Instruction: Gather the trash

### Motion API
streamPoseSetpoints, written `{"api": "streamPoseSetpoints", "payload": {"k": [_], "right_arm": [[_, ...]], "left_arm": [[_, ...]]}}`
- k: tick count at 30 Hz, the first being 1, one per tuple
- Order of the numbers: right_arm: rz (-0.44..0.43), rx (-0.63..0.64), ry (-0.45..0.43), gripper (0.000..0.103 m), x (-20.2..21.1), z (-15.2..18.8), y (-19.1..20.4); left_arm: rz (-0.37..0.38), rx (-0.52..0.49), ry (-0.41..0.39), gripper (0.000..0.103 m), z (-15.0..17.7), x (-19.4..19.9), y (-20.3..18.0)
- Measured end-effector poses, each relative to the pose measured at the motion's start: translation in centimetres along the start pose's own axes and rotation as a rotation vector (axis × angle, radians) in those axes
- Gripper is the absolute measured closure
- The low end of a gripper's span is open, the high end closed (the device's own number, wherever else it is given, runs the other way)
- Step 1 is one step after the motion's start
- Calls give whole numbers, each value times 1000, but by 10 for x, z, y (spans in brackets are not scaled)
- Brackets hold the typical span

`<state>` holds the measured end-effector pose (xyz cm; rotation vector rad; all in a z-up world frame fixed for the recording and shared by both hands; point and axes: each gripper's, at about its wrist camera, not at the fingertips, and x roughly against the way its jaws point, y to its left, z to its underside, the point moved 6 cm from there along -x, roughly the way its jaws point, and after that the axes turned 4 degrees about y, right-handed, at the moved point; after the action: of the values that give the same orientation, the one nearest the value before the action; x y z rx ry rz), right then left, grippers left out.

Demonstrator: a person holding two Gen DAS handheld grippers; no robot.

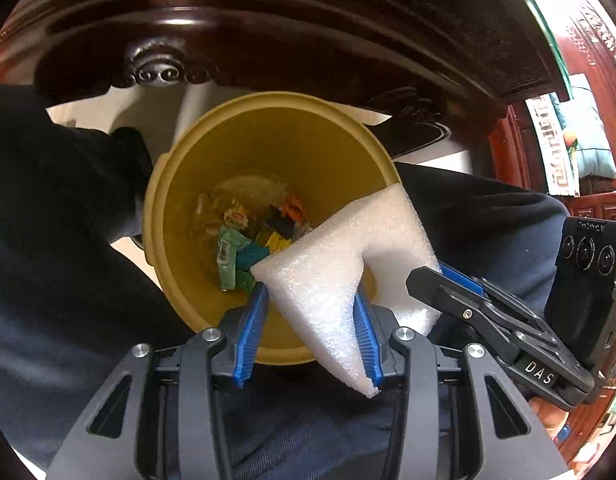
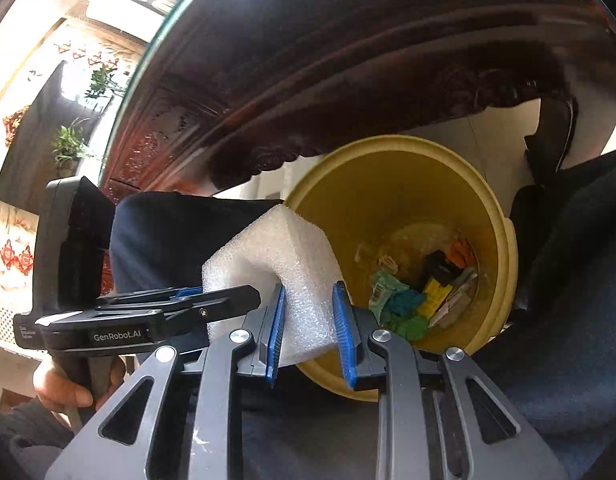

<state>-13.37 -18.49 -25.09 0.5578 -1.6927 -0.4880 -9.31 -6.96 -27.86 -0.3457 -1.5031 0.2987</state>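
- left wrist view: the left tongs (image 1: 310, 332) pinch one arm of a white, angled foam packing piece (image 1: 340, 264) between blue ribbed pads, holding it over the near rim of a round yellow plastic bin (image 1: 175, 184) that stands on the floor under a dark carved wooden counter (image 1: 267, 32). the right tongs (image 1: 424, 280) reach in from the right and grip the foam's other arm. coloured wrappers (image 1: 243, 248) lie at the bin's bottom.
- right wrist view: the right tongs (image 2: 310, 328) clamp the foam piece (image 2: 275, 248) at the bin's (image 2: 504, 248) near edge, the left tongs (image 2: 231, 296) alongside.
- step in hand, as i judge it: dropping the foam into the bin. the next move calls for both tongs to spread together, with the piece carried further over the opening so it does not catch the rim.
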Motion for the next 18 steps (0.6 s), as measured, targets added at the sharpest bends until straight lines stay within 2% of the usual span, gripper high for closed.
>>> {"api": "streamPoseSetpoints", "payload": {"k": [5,6,7,9,18], "right_arm": [[6,-28,18,77,-5,0,-7],[3,-34,22,77,-6,-1,-9],[-4,-45,26,76,-8,-1,-10],[-4,-58,29,62,-10,-1,-12],[19,-52,44,62,-13,-1,-17]], "left_arm": [[10,1,44,59,-2,-13,4],[12,2,54,55,-2,-15,3],[19,2,71,44,-2,-17,2],[28,3,95,34,-1,-22,1],[7,4,84,33,-4,-20,7]]}}
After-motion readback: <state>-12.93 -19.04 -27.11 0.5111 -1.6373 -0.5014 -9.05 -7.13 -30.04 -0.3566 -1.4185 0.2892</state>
